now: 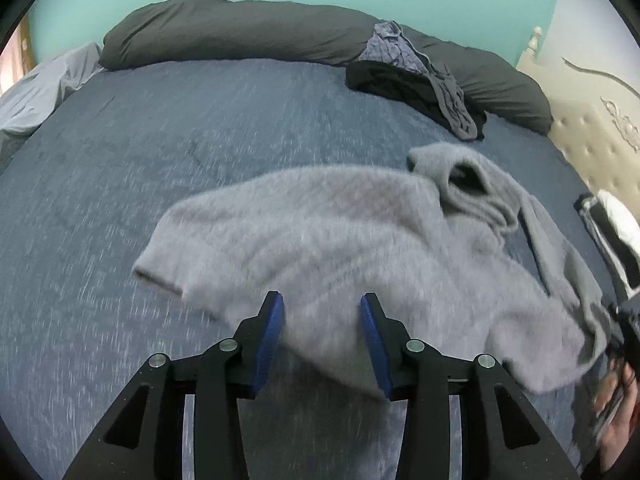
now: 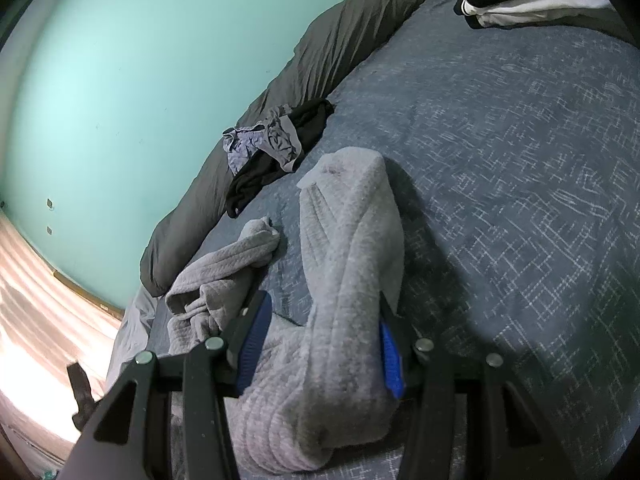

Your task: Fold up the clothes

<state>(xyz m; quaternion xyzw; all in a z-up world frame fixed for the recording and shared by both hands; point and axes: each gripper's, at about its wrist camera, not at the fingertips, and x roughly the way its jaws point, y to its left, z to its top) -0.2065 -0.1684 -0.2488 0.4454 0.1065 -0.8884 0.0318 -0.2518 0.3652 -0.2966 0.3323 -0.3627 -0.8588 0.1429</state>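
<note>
A fuzzy grey sweater [image 1: 320,232] lies spread and rumpled on the blue patterned bed cover [image 1: 160,140], neck toward the headboard. My left gripper [image 1: 322,300] hovers open over the sweater's near hem, with nothing pinched between its blue pads. In the right wrist view a thick fold of the sweater [image 2: 348,260] runs up between the fingers of my right gripper [image 2: 322,300]. Those jaws stand wide apart, and the fabric drapes over the right finger. A hand [image 1: 616,412] shows at the right edge of the left wrist view.
A long dark grey pillow [image 1: 240,36] lines the teal wall. Loose dark clothes [image 1: 420,76] are piled against it. Folded black and white garments [image 1: 612,232] sit by the cream headboard [image 1: 592,128]. A pale sheet [image 1: 48,84] bunches at the far left.
</note>
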